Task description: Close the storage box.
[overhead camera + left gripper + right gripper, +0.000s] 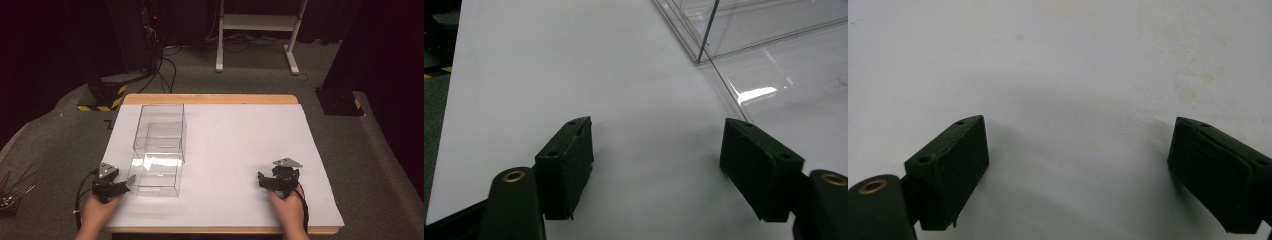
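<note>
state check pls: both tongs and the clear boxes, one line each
left tongs: open, nothing between the jaws, low over the white table cover, just left of the near clear box.
right tongs: open, nothing held, over bare cover.
near clear box: upright on the cover, looks empty.
far clear box: upright, right behind the near one, looks empty.

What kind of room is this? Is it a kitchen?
Probably a lab or workshop, not a kitchen: a white-covered table with clear plastic boxes, cables on a grey floor, and dark equipment stands behind.
</note>
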`<state>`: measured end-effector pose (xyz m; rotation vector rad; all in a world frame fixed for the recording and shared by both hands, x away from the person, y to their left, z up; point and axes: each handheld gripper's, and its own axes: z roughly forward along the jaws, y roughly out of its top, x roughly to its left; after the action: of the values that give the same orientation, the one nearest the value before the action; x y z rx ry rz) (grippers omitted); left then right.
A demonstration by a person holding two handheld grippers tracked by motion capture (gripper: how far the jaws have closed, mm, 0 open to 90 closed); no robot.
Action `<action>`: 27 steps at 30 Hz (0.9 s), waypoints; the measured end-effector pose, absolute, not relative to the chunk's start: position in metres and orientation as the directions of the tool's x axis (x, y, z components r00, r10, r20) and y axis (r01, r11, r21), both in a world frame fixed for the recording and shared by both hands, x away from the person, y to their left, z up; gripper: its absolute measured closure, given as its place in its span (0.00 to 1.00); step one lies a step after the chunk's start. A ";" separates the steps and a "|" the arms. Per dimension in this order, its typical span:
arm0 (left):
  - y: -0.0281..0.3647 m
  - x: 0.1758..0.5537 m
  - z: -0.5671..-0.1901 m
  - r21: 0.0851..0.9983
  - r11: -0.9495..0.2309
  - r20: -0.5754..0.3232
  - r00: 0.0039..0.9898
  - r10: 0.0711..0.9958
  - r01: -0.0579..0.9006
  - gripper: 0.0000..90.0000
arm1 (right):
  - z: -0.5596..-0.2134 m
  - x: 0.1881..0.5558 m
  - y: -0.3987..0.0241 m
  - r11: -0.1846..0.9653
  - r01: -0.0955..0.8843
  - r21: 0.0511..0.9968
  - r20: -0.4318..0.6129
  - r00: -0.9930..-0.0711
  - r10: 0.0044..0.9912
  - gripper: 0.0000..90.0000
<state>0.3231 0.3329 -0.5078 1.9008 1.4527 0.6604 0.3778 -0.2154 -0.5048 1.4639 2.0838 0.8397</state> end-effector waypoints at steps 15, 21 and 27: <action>0.334 0.323 -0.507 0.750 -0.168 0.002 0.251 0.968 0.640 0.36 | -0.505 0.378 -0.215 0.249 0.665 0.704 -0.021 -0.331 0.944 0.10; 0.338 0.320 -0.505 0.766 -0.162 -0.010 0.263 0.965 0.622 0.44 | -0.505 0.378 -0.215 0.249 0.665 0.704 -0.021 -0.331 0.943 0.10; 0.343 0.311 -0.494 0.795 -0.147 -0.029 0.278 0.960 0.589 0.44 | -0.505 0.378 -0.215 0.249 0.665 0.704 -0.022 -0.331 0.943 0.10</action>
<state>0.3112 0.3429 -0.4936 1.8351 1.3999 0.6595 0.3778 -0.2153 -0.5048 1.4637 2.0835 0.8391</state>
